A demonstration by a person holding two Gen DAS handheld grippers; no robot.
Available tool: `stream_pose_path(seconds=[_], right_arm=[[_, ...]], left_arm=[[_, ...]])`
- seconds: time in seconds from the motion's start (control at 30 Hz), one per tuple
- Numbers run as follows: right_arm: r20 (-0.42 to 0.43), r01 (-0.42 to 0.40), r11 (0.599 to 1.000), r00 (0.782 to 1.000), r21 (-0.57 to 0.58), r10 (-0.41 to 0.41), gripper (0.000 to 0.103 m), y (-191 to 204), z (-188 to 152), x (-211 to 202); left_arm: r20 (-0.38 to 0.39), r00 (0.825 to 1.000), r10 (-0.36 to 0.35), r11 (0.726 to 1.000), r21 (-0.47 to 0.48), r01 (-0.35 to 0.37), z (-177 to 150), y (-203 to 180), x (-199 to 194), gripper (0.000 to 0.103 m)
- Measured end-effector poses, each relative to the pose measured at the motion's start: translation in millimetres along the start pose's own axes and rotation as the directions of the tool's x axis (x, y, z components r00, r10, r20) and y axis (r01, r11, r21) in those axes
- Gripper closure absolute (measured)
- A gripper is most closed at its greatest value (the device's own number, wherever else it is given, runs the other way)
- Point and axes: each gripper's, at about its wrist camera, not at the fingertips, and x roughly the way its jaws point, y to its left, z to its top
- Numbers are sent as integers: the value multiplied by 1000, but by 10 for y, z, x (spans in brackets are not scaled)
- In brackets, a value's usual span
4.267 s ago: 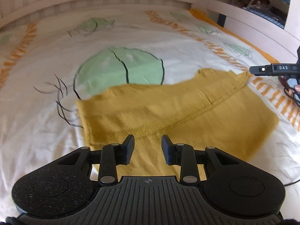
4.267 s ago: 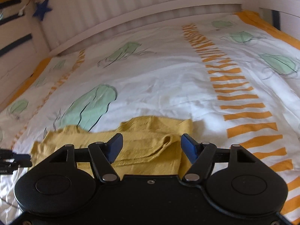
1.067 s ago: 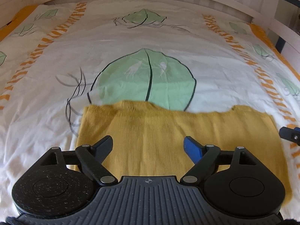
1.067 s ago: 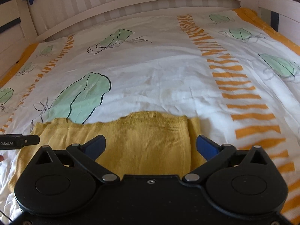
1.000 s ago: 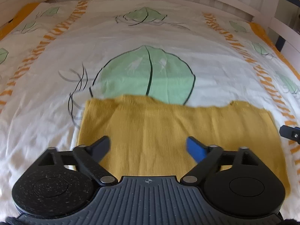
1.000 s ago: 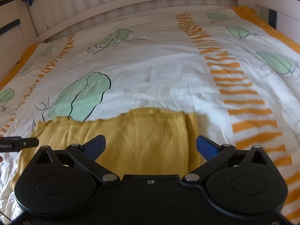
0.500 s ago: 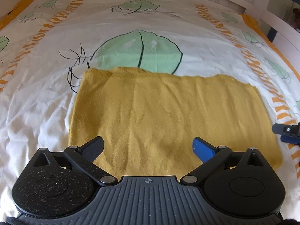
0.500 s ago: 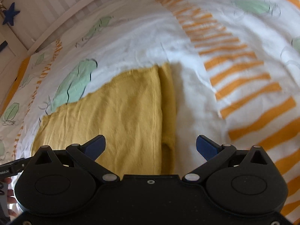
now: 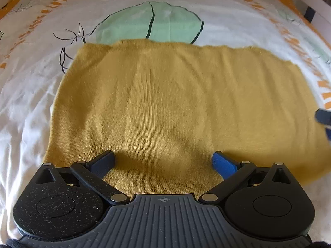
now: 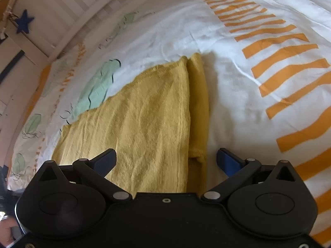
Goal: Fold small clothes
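A mustard-yellow knit garment (image 9: pixel 175 103) lies folded flat as a wide rectangle on the bed. My left gripper (image 9: pixel 163 163) is open and empty, hovering over the garment's near edge. In the right wrist view the same garment (image 10: pixel 144 119) shows its right end, with a narrow lower layer sticking out along the right side. My right gripper (image 10: pixel 166 159) is open and empty, above that right edge. A tip of the right gripper (image 9: pixel 323 117) shows at the right edge of the left wrist view.
The bed has a white cover (image 9: pixel 31 95) printed with green leaves (image 9: pixel 151 24) and orange stripes (image 10: pixel 285 62). A white slatted headboard (image 10: pixel 72 4) with a blue star (image 10: pixel 23 23) stands at the far end.
Both grippers have let go of the garment and opened wide. It now lies flat. Both have tilted down and come closer over it, and the right gripper has swung toward its right end.
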Motion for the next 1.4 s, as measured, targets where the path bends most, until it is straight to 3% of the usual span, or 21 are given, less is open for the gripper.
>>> stream_pose_path(seconds=[0.23, 0.6, 0.7, 0.8, 1.07, 1.2, 1.4], right_arm=[[71, -31, 997, 997, -64, 35, 0, -17, -37, 25], [21, -71, 994, 997, 82, 69, 0, -124, 165, 69], [1, -88, 991, 996, 100, 89, 0, -161, 193, 74], [1, -99, 989, 995, 107, 100, 0, -181, 196, 75], [-23, -88, 993, 996, 76, 90, 0, -139, 240, 97], [-15, -128, 988, 991, 89, 130, 0, -209, 243, 87], [5, -191, 972, 981, 137, 192, 0, -305, 290, 119]], left_arm=[[8, 1000, 19, 1000, -5, -19, -20, -35, 18, 0], [28, 1000, -3, 1000, 16, 3, -17, -2, 18, 0], [19, 1000, -3, 1000, 23, 3, 77, -21, -50, 1], [60, 998, -9, 1000, 23, 7, 250, -66, -124, 2], [45, 998, -39, 996, -80, 42, 721, -134, 83, 2], [13, 1000, 0, 998, -69, 1, 769, -192, 324, 1], [61, 998, 28, 999, -39, -25, 752, -254, 428, 0]])
